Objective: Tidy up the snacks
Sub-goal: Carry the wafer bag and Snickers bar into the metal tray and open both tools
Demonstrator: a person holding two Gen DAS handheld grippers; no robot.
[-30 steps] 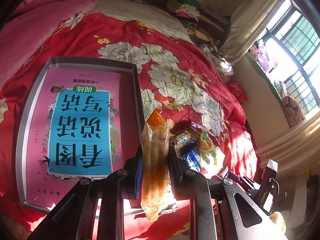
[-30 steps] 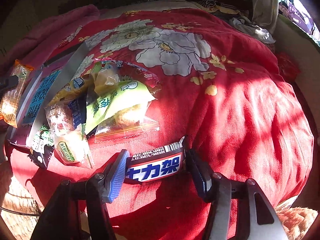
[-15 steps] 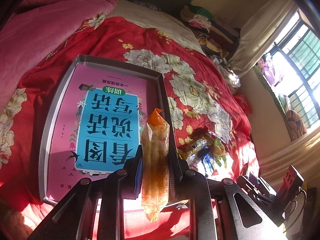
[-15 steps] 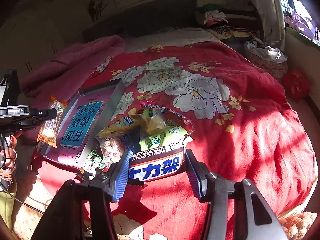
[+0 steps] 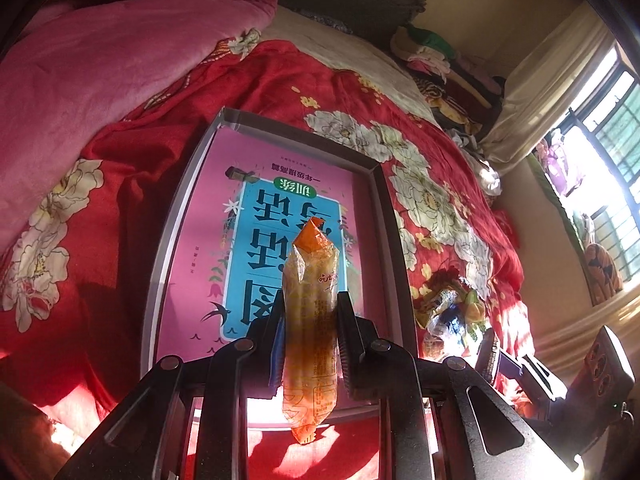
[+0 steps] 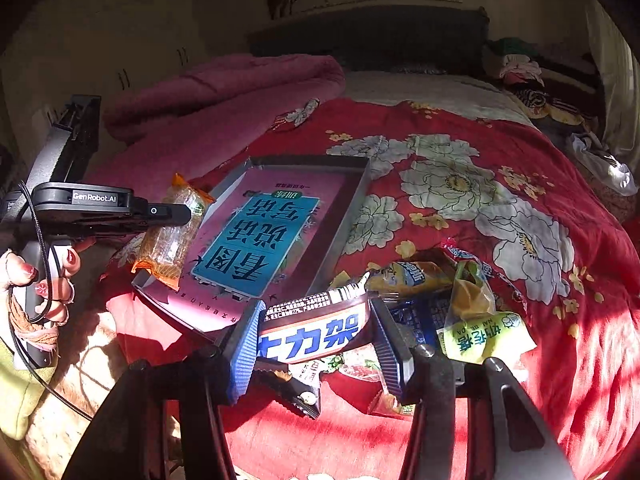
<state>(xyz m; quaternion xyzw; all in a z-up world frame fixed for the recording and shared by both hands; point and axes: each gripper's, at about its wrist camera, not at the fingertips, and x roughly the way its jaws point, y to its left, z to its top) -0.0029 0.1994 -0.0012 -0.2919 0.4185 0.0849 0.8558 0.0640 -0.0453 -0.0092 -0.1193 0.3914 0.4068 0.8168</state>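
Nearest in the left wrist view, a long orange snack packet [image 5: 310,336] is clamped upright between the closed fingers of the left gripper [image 5: 310,344], its crimped top standing above the fingertips and its lower end hanging below them. The packet is seen in front of a shallow grey tray [image 5: 394,240] laid on the bed, with a pink and blue book [image 5: 256,216] lying flat inside it. To the right of the tray, a small heap of snack packets [image 5: 452,308] is lit by sunlight.

In the right wrist view, a dark chocolate bar [image 6: 316,330] with white and blue lettering is gripped crosswise between the blue-ridged pads of the right gripper [image 6: 316,336]; the bar is lifted clear of the bedspread. Just behind and to the right of it, the heap of snack packets is seen again, a pale yellow-green packet [image 6: 486,336] lying at its near edge. The tray is placed beyond the bar to the left. At the far left, the left gripper is seen from the side, held by a person's hand [image 6: 48,276] with painted nails, the orange packet hanging over the tray's near left corner.

Farther off, a red floral bedspread [image 6: 460,184] is spread across the bed, with a folded pink blanket [image 5: 120,52] bunched beyond the tray. A window [image 5: 600,152] is seen at the far right.
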